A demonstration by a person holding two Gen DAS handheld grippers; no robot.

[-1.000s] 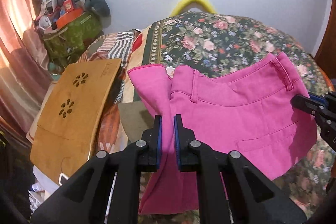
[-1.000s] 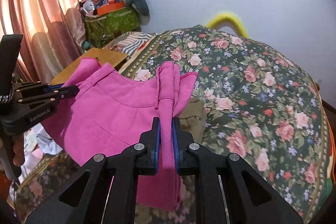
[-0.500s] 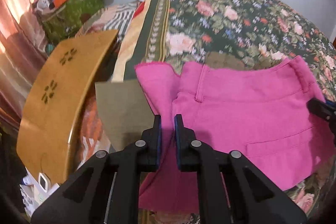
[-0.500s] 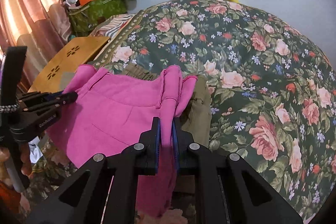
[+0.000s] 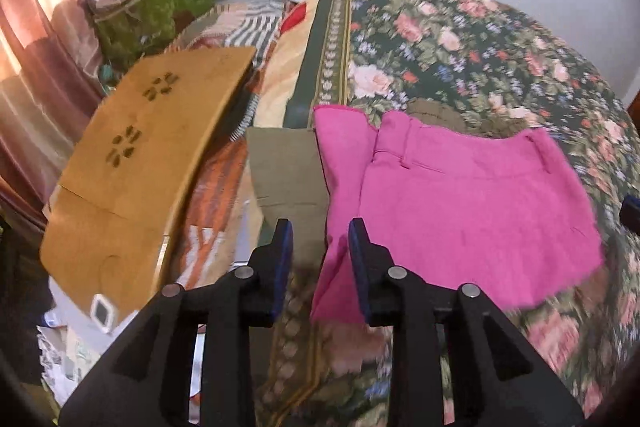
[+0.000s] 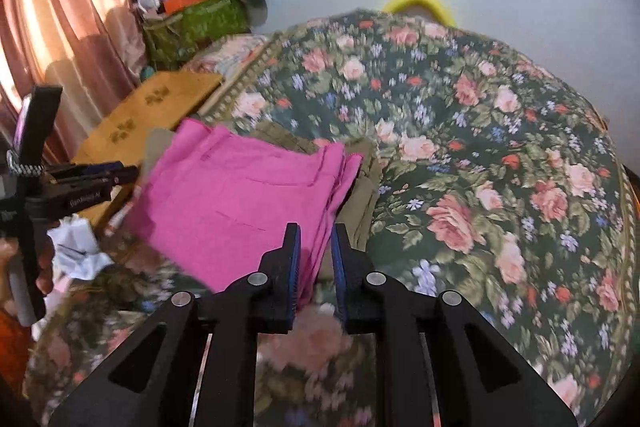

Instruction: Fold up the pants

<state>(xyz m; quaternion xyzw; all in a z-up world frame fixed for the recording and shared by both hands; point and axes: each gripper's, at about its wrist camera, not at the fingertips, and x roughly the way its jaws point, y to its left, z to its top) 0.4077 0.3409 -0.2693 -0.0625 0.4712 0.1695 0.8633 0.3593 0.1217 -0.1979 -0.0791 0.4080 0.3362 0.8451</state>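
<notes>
The pink pants (image 5: 460, 203), folded, lie flat on the floral bedspread (image 5: 480, 59), partly over an olive garment (image 5: 288, 171). My left gripper (image 5: 320, 231) is at their left edge. Its jaws are opening, and the pink edge lies loose between them, close to the right finger (image 5: 360, 247). In the right wrist view the pink pants (image 6: 240, 195) reach to my right gripper (image 6: 316, 233). Its jaws are opening too; a stack of pink layers lies in the gap without being pinched. The left gripper (image 6: 120, 173) shows at the pants' far side.
A wooden lap table (image 5: 152, 155) lies left of the bed's edge. Behind it stands a green bag (image 5: 160, 3) piled with clutter, beside a pink curtain (image 6: 60, 7). Crumpled white paper (image 6: 80, 247) lies low on the left. The floral bedspread stretches away to the right.
Both grippers came down with the pink pants, which now lie flat on the bed instead of hanging. Both pairs of jaws have parted from the cloth they pinched.
</notes>
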